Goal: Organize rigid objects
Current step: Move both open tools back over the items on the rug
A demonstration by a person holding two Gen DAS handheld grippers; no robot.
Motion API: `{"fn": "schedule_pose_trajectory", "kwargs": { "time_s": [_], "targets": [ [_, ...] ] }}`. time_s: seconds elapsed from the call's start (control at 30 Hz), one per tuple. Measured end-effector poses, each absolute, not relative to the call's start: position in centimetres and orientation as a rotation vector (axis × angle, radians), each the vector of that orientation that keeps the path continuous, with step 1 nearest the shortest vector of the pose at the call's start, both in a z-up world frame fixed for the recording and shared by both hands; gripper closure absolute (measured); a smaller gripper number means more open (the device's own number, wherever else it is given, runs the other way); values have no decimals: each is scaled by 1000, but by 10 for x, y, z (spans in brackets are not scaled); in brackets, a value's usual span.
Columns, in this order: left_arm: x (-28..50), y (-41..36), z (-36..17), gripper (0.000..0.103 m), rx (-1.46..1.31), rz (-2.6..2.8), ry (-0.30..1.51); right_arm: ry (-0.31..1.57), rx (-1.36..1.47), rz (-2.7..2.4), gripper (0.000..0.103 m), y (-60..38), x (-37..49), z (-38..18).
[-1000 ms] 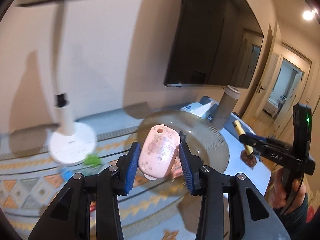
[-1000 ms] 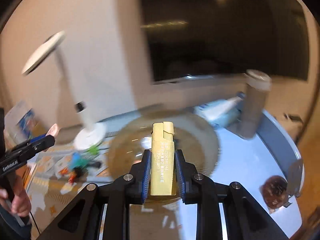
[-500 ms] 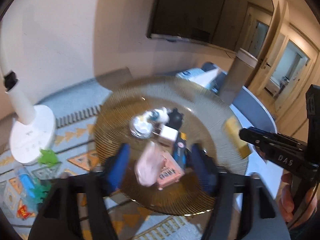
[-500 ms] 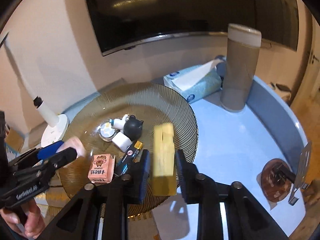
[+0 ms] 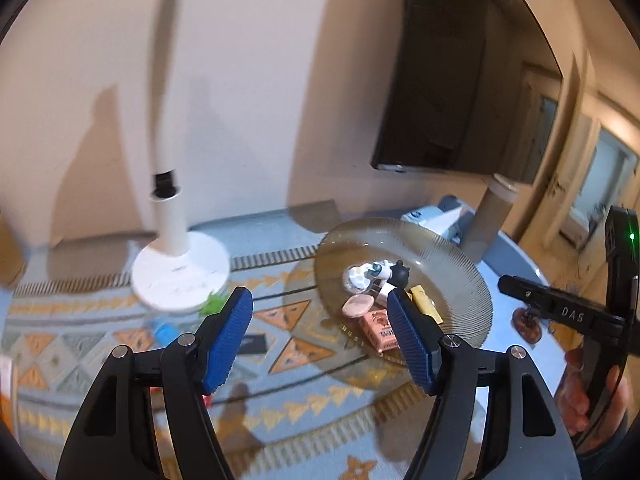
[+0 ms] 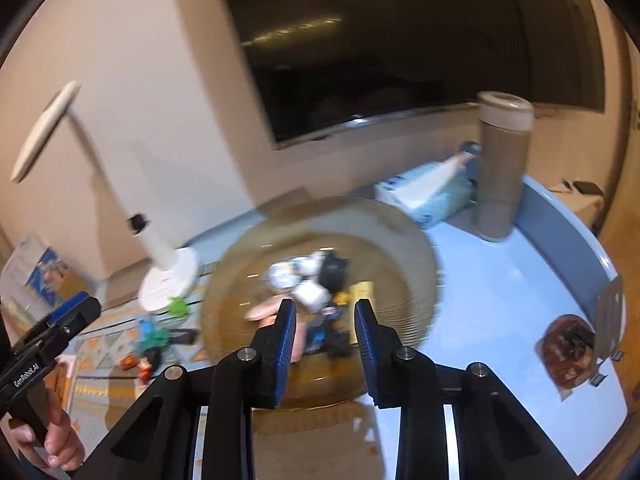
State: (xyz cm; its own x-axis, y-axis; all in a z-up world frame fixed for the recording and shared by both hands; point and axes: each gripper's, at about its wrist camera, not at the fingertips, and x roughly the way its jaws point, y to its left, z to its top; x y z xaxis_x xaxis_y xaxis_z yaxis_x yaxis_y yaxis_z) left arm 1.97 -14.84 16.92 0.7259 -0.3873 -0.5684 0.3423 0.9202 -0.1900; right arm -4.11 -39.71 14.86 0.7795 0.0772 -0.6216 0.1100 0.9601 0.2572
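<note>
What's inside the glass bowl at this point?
The bowl holds a pink oval piece, yellow block, orange box, black figure and white toys. The left gripper's finger hides more.

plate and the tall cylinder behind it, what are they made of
Plate: probably amber-tinted glass, glossy; the rug pattern shows through it and fine ribs ring its rim. Cylinder: matte grey-brown body with a paler cap, perhaps coated metal or plastic; motion blur leaves that open.

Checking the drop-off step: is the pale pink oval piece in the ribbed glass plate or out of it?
In. The pale pink oval piece lies on the ribbed glass plate among the small items, and the left gripper is open and empty.
</note>
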Motion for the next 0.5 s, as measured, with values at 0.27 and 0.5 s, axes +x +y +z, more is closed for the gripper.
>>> {"fn": "schedule_pose_trajectory", "kwargs": {
  "time_s": [0.27, 0.5],
  "targets": [
    [-15, -96, 180, 35, -151, -367, 621, 659, 176, 105, 50, -318, -60, 168],
    [-32, -50, 174, 35, -184, -308, 607, 698, 99, 202, 45, -257, -65, 153]
  ]
}}
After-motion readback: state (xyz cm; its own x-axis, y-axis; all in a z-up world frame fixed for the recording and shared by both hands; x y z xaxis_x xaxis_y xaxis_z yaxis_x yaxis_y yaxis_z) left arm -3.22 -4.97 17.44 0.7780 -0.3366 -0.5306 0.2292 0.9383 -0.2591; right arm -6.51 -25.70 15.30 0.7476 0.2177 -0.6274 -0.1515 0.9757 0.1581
